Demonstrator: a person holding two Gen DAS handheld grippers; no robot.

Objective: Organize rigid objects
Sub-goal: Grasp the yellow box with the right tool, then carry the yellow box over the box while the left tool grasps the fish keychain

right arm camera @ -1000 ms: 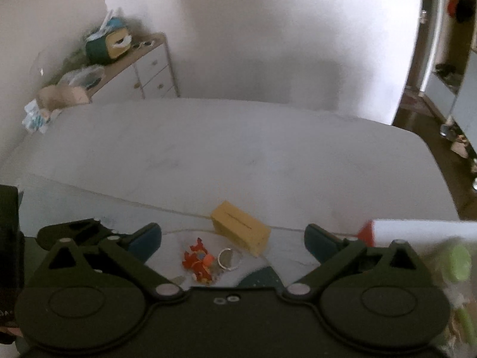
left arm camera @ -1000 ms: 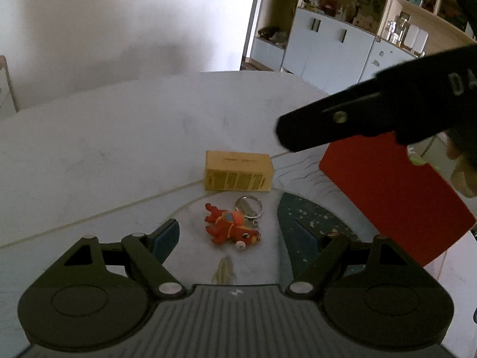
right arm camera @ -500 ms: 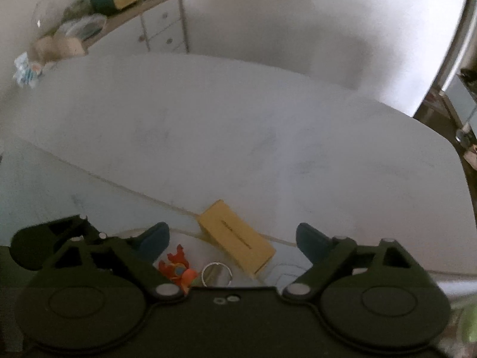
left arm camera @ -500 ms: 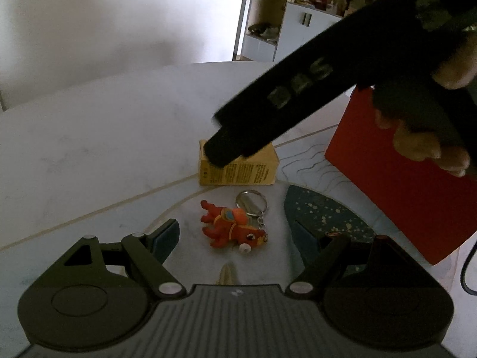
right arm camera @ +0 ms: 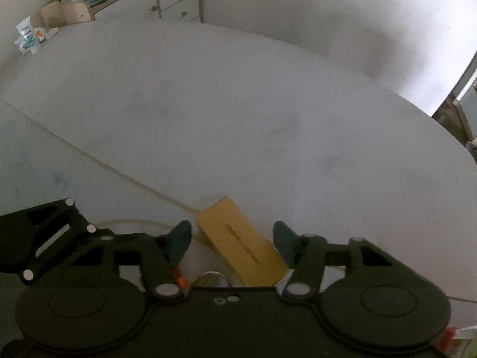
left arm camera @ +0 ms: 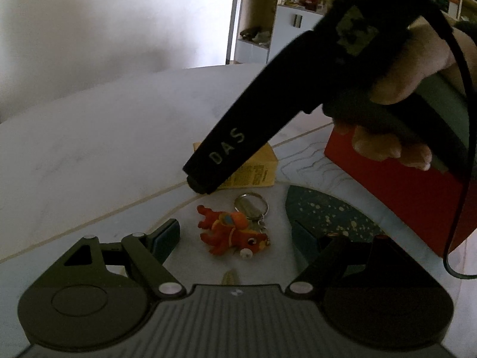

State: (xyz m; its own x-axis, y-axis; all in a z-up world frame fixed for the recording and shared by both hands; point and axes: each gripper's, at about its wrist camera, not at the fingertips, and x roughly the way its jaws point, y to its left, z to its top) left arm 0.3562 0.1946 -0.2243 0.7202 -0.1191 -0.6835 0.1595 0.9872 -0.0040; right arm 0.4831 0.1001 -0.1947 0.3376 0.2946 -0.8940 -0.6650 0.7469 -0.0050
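A small yellow box point(right arm camera: 241, 244) lies on the white table, and my right gripper point(right arm camera: 232, 241) is open with one finger on each side of it. In the left wrist view the same yellow box point(left arm camera: 256, 167) is partly hidden by the right gripper's black arm, held by a person's hand point(left arm camera: 396, 89). An orange toy keychain point(left arm camera: 232, 232) with a metal ring point(left arm camera: 250, 205) lies nearer, between the open fingers of my left gripper point(left arm camera: 238, 235), with nothing gripped. Only the ring point(right arm camera: 211, 279) and an orange sliver of the toy show in the right wrist view.
A red box point(left arm camera: 396, 197) stands at the right on the table. A dark speckled patch point(left arm camera: 325, 217) marks the mat beside the keychain. Far off are a chest of drawers point(right arm camera: 176, 3) with clutter and shelves and cabinets point(left arm camera: 286, 24).
The right gripper has swung down and leftward over the yellow box, which now sits between its fingers. The left gripper has edged closer to the keychain.
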